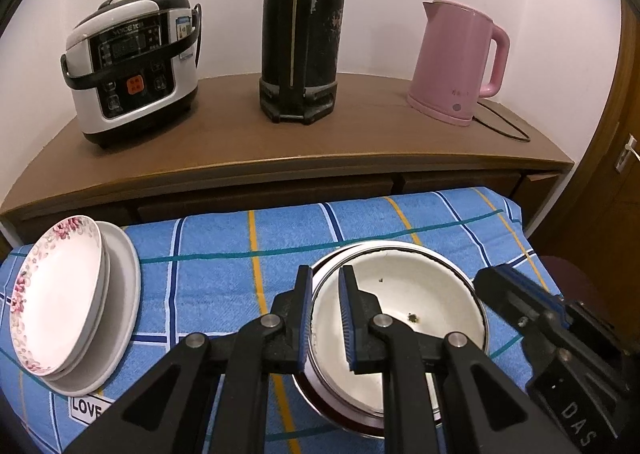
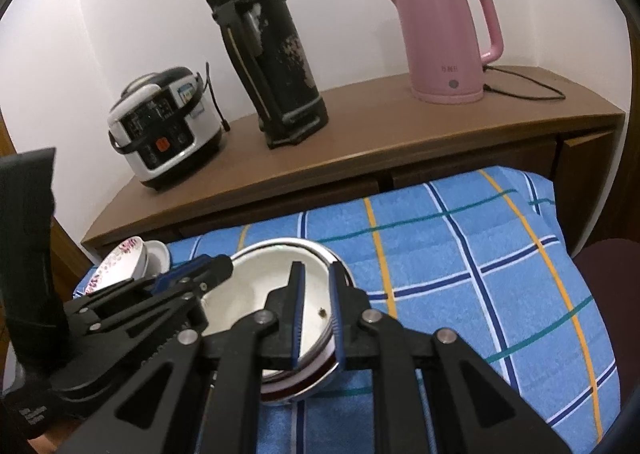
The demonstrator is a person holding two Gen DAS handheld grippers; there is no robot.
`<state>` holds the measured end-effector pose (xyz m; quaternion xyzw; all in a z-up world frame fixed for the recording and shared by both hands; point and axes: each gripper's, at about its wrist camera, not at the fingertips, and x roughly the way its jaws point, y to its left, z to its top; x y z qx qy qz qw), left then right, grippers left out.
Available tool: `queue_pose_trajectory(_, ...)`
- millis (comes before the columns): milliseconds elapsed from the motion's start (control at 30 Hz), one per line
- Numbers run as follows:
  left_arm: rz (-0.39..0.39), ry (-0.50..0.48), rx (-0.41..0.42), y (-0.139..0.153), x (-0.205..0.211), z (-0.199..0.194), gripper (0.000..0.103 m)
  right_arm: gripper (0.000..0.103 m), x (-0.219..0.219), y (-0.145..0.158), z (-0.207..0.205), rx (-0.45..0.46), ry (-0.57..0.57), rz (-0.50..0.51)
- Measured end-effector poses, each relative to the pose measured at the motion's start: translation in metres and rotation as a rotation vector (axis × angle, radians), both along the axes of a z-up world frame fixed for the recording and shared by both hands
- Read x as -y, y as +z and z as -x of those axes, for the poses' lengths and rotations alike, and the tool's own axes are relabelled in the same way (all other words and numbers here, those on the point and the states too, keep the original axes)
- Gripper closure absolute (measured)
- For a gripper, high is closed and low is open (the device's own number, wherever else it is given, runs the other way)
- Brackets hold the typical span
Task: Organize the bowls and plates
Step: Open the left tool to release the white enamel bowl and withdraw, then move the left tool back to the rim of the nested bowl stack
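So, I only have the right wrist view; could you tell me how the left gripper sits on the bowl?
Observer: The left gripper is shut on the left rim of the bowl, one finger outside and one inside.
Operator: Thank you. What does the plate stack beyond it look like?
Observer: A floral plate lies on top of plain plates, and the bottom one is wider.
Operator: Is anything else near them?
Observer: A label reading LOVE lies on the cloth, just in front of the stack.
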<state>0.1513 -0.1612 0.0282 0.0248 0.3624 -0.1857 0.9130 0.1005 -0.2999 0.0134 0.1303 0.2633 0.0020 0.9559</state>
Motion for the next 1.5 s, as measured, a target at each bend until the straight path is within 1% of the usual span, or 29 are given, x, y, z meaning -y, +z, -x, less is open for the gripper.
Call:
queue_pose_trajectory(33,-0.005,-0.002,0.014,0.002,0.0,0.002,0.088,0.089,0.0,0.0,0.002,0.012,-0.007,0.003)
queue_pose_trajectory(100,-0.017,0.001,0.046,0.005,-0.001,0.007,0.088,0.085,0.002,0.001,0.006,0.034,-0.024,0.005)
queue_pose_trajectory(167,-0.038,0.011,0.086,0.01,-0.002,0.013,0.088,0.075,0.006,-0.001,0.011,0.05,-0.038,-0.008)
queue_pose_trajectory(233,-0.054,0.016,0.105,0.011,-0.003,0.016,0.086,0.071,0.009,-0.005,0.014,0.048,-0.048,-0.027)
queue_pose_trajectory(267,-0.06,0.017,0.106,0.012,-0.003,0.017,0.081,0.07,0.01,-0.006,0.014,0.045,-0.049,-0.034)
queue_pose_trajectory(300,-0.064,0.016,0.106,0.012,-0.004,0.018,0.072,0.069,0.011,-0.008,0.016,0.042,-0.051,-0.042)
queue_pose_trajectory(333,-0.067,0.018,0.106,0.011,-0.005,0.019,0.066,0.067,0.011,-0.009,0.017,0.041,-0.053,-0.048)
queue_pose_trajectory(400,-0.066,0.04,0.122,0.012,-0.009,0.024,0.04,0.058,0.012,-0.009,0.021,0.046,-0.059,-0.053)
queue_pose_trajectory(433,-0.061,0.054,0.138,0.014,-0.011,0.027,0.036,0.051,0.012,-0.009,0.023,0.052,-0.063,-0.054)
queue_pose_trajectory(467,-0.052,0.062,0.153,0.015,-0.014,0.03,0.035,0.045,0.012,-0.008,0.026,0.056,-0.066,-0.055)
queue_pose_trajectory(500,-0.047,0.064,0.162,0.017,-0.016,0.033,0.035,0.042,0.013,-0.007,0.029,0.062,-0.068,-0.057)
queue_pose_trajectory(567,-0.048,0.058,0.166,0.019,-0.019,0.037,0.035,0.029,0.013,-0.006,0.035,0.076,-0.07,-0.063)
queue_pose_trajectory(700,-0.054,0.065,0.162,0.017,-0.027,0.044,0.035,0.02,0.014,-0.003,0.047,0.106,-0.075,-0.079)
queue_pose_trajectory(767,-0.051,0.068,0.152,0.016,-0.031,0.048,0.035,0.012,0.014,-0.004,0.053,0.106,-0.083,-0.085)
queue_pose_trajectory(1067,-0.03,0.089,0.141,0.013,-0.046,0.065,0.035,0.011,0.015,-0.014,0.07,0.081,-0.093,-0.122)
queue_pose_trajectory(1333,-0.021,0.093,0.131,0.009,-0.054,0.076,0.035,0.011,0.009,-0.012,0.084,0.084,-0.082,-0.114)
queue_pose_trajectory(1500,-0.019,0.102,0.125,0.008,-0.06,0.08,0.035,0.011,0.001,-0.013,0.089,0.08,-0.078,-0.085)
